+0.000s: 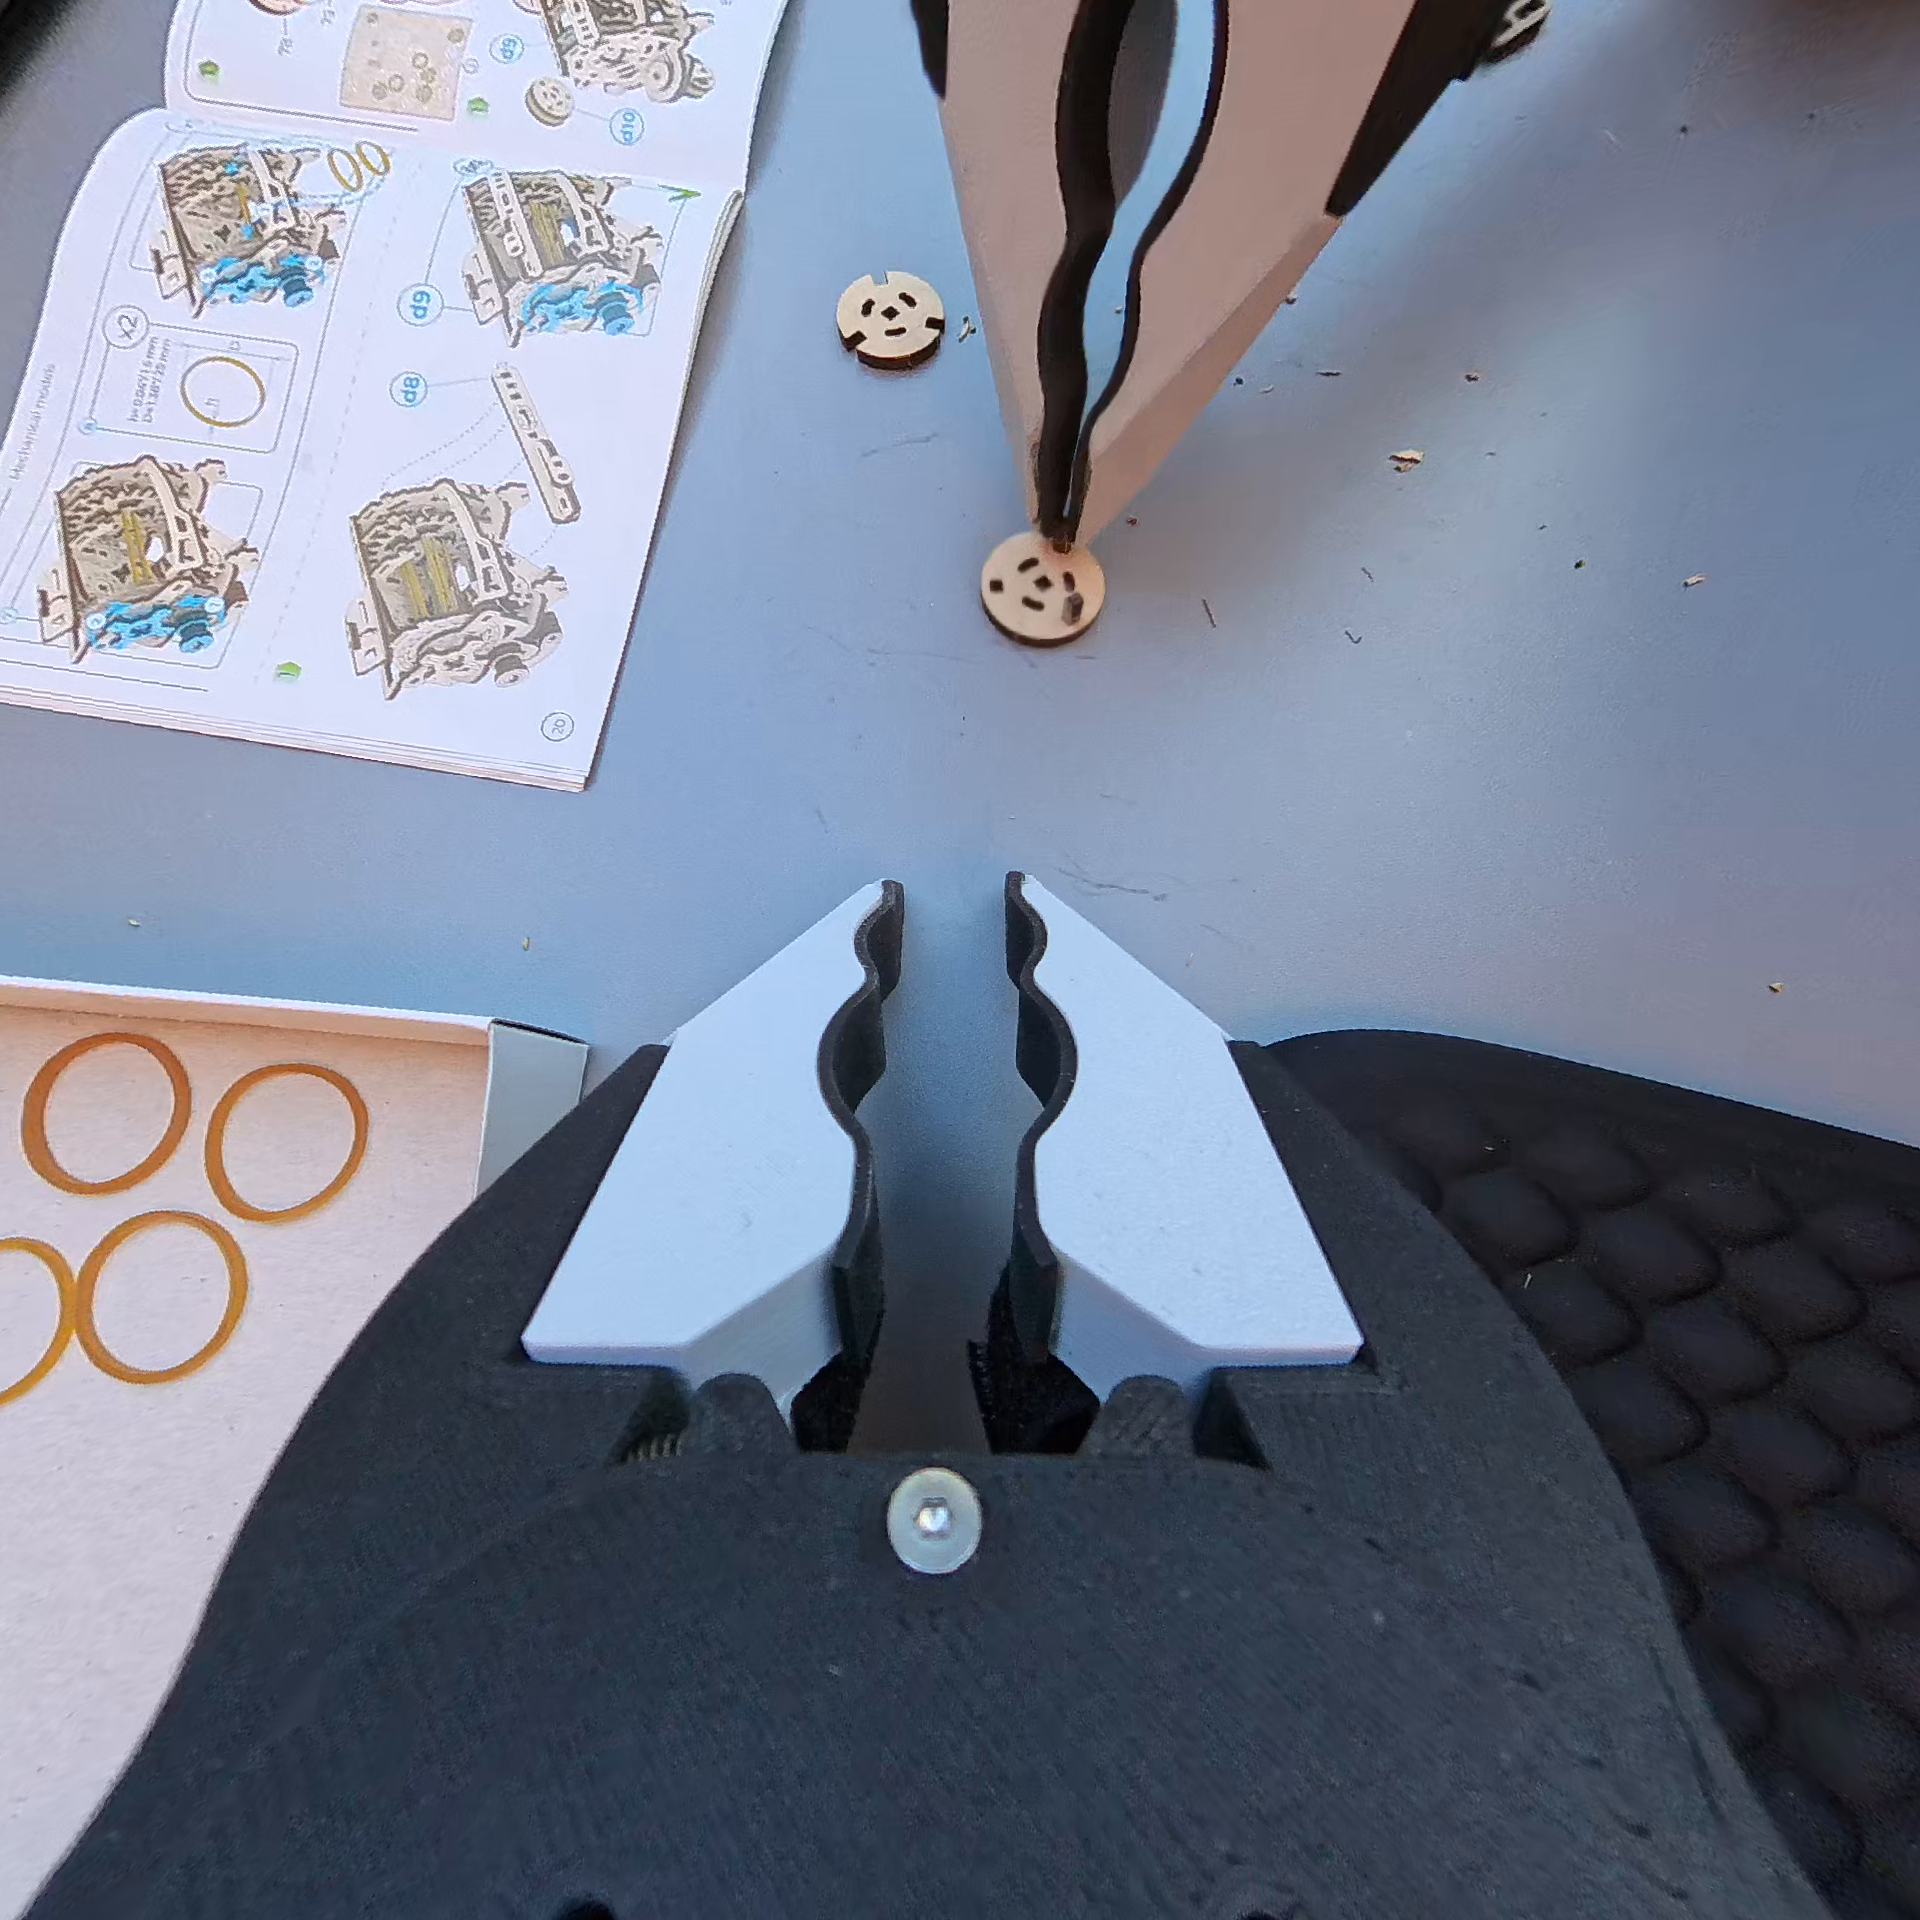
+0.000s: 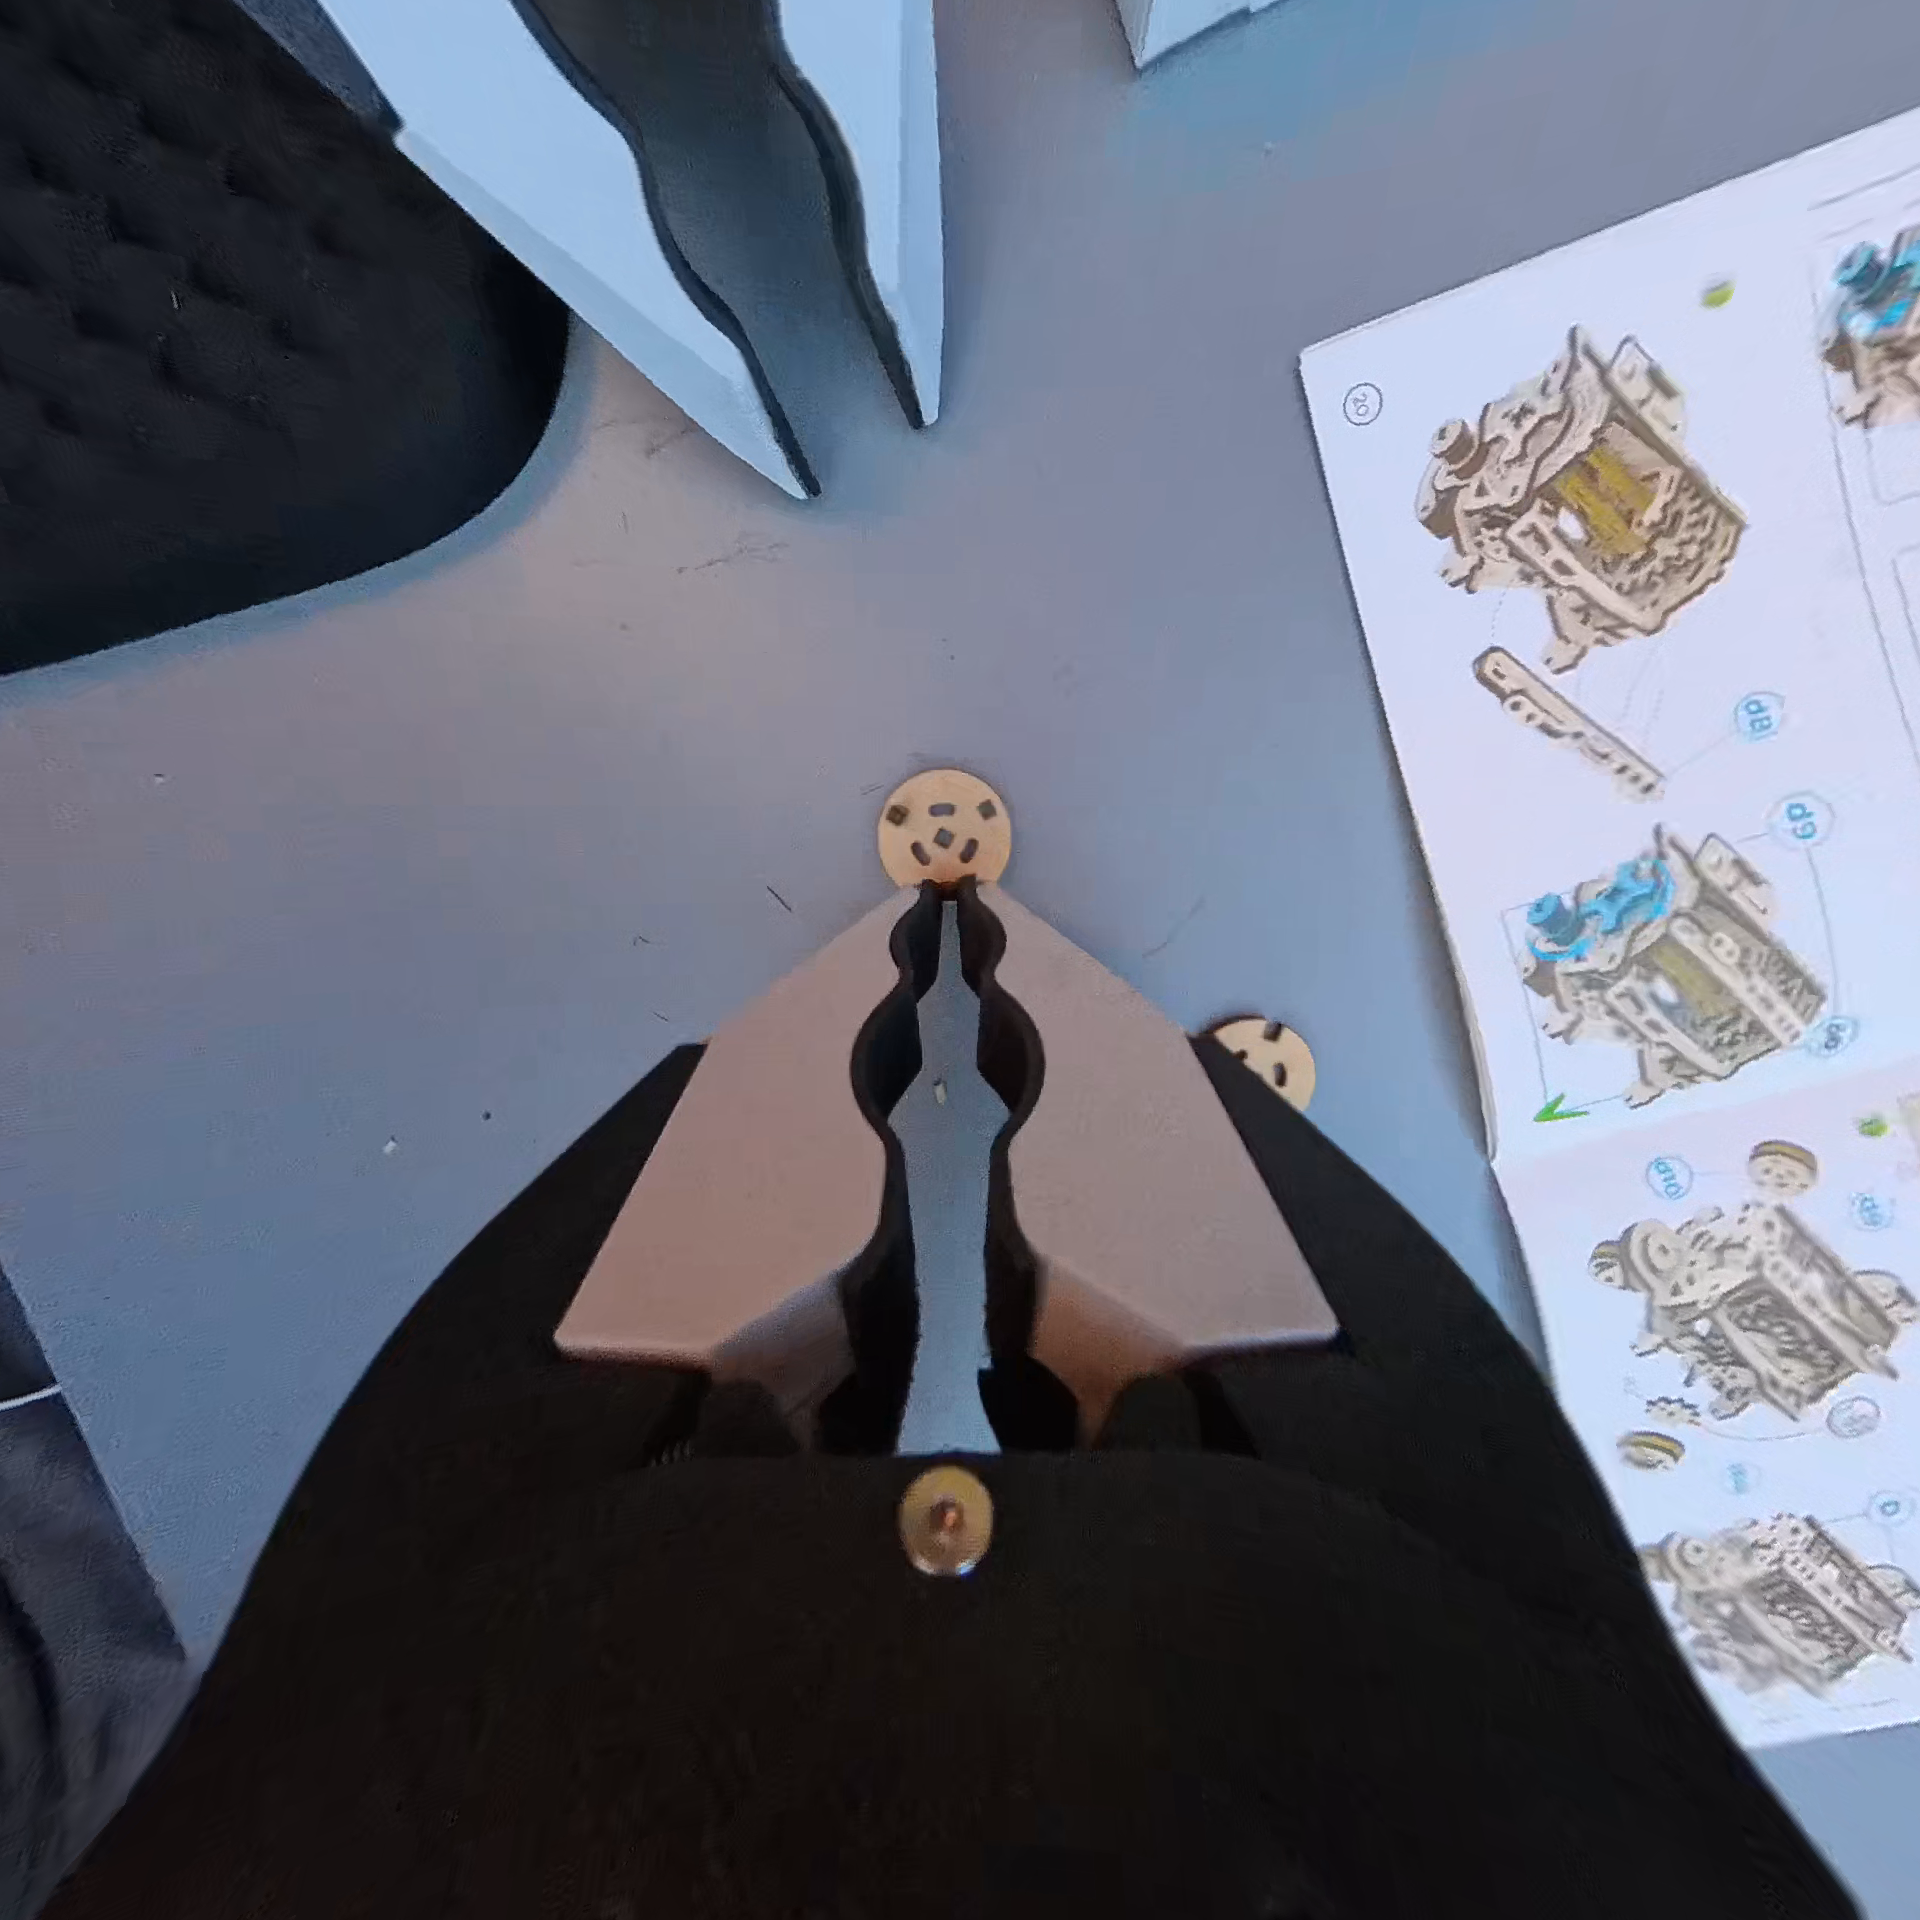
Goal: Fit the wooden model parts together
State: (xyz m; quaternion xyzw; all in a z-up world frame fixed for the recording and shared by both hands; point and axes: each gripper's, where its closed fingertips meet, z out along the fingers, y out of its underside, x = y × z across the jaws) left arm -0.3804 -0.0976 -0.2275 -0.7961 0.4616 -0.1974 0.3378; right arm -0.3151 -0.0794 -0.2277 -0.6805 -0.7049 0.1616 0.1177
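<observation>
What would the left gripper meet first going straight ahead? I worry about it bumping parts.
Likely the round wooden disc that the right gripper tips touch; bare table lies between, though depth is unclear.

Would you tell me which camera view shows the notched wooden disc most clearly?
The left wrist view: the notched wooden disc lies whole on the grey table, with nothing hiding it. In the right wrist view, the right gripper hides most of it, leaving only part of it visible.

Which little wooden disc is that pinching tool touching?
Start at the open instruction booklet on the grey table. To its right lie two small wooden discs. It is the nearer disc, at the tips of the right gripper; its rim is smooth, whereas the other disc is notched.
</observation>
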